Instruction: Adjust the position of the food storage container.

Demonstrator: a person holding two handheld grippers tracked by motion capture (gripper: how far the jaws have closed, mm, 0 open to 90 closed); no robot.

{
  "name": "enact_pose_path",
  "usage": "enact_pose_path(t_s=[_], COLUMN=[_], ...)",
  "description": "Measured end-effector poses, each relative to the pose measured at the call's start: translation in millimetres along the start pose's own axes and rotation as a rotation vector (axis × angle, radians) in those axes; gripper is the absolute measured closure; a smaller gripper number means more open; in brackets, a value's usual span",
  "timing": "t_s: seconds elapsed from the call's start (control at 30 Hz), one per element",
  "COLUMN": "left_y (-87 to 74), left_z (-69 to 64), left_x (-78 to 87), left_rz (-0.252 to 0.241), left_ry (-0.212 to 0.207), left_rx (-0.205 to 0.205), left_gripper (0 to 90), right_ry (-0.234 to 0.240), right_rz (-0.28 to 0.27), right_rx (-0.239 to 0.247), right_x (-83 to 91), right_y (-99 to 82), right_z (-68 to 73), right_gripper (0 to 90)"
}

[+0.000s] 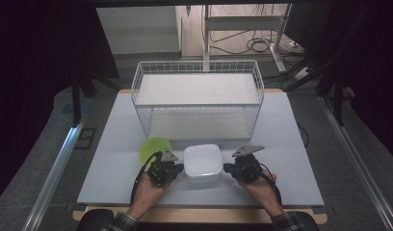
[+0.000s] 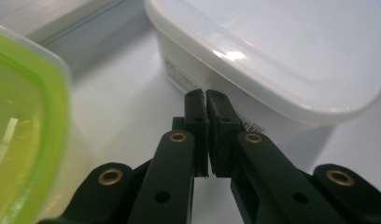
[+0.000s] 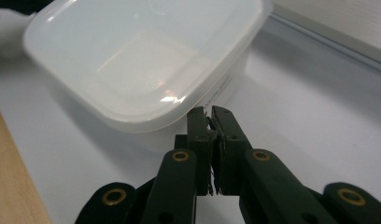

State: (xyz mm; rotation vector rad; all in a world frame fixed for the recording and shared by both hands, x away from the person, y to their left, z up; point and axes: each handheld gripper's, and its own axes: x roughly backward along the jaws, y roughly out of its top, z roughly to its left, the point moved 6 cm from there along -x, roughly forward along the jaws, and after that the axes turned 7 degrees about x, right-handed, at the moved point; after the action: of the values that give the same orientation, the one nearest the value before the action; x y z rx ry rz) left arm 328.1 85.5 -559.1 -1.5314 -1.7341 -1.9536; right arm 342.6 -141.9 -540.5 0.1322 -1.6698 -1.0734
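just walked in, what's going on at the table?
A person holds a gripper in each hand on either side of a lidded white plastic container at the table's near edge. The left gripper and right gripper are both shut, tips close against the container's opposite walls below the lid rim; contact isn't clear. A green-lidded container sits just left, and a white wire basket stands behind.

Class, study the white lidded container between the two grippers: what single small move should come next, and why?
Probably press both grippers inward to squeeze the white container between them. The left gripper and right gripper both have shut jaws, with their tips at opposite side walls under the lid's rim, so pinching it isn't possible.
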Motion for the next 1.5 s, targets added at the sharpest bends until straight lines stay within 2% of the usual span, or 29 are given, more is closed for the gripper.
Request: enact_pose_path(t_s=[0.1,0.27,0.33,0.43,0.53,0.6,0.67,0.77,0.8,0.83,1.0,1.1,1.2,1.33,1.5], left_y=[4.5,25.8,32.3,41.1,45.7,44.9,43.7,41.7,40.5,38.9,29.2,25.4,25.5,24.5,17.2], left_z=[1.3,13.6,22.0,32.8,37.3,38.3,40.5,44.4,47.2,48.3,56.2,59.0,59.9,64.2,76.3], left_x=[10.4,34.1,34.4,26.8,16.1,10.2,9.5,14.7,17.5,20.0,31.9,36.0,35.4,38.3,48.6], left_rz=[-0.025,-0.098,-0.101,-0.086,-0.049,-0.024,-0.025,-0.021,-0.018,-0.019,-0.026,-0.023,-0.018,-0.008,0.005], left_ry=[-0.019,0.018,0.036,0.073,0.08,0.094,0.089,0.12,0.115,0.112,0.132,0.146,0.141,0.171,0.207], left_rx=[0.015,0.018,0.037,0.029,0.023,0.034,0.038,0.039,0.037,0.057,0.083,0.085,0.078,0.076,0.104], left_gripper=[87.9,88.1,88.0,88.0,87.9,87.9,88.7,89.0,89.0,89.0,89.0,89.0,88.9,90.0,89.6], right_ry=[-0.003,-0.015,-0.022,-0.03,-0.037,-0.041,-0.041,-0.041,-0.04,-0.04,-0.036,-0.034,-0.033,-0.031,-0.032], right_rz=[0.007,-0.012,-0.015,-0.017,-0.017,-0.016,-0.017,-0.017,-0.017,-0.016,-0.014,-0.014,-0.013,-0.011,-0.012], right_rx=[0.014,0.0,-0.003,-0.005,-0.006,-0.006,-0.012,-0.014,-0.014,-0.013,-0.01,-0.01,-0.01,-0.008,-0.01], right_x=[1.2,5.7,6.6,7.7,8.3,9.2,10.0,11.1,11.3,11.4,10.1,9.6,9.0,8.6,9.0], right_y=[-0.3,0.8,0.4,-0.1,-0.9,-1.9,-2.7,-3.6,-3.8,-4.0,-4.5,-4.3,-4.4,-4.8,-5.1], right_z=[5.0,2.7,1.1,-0.9,-2.5,-3.5,-4.6,-5.3,-5.3,-5.4,-4.5,-4.2,-3.9,-3.5,-3.7], right_gripper=[84.7,83.8,83.7,83.0,82.4,82.1,81.9,81.8,81.7,81.6,81.3,81.1,81.0,80.8,80.7])
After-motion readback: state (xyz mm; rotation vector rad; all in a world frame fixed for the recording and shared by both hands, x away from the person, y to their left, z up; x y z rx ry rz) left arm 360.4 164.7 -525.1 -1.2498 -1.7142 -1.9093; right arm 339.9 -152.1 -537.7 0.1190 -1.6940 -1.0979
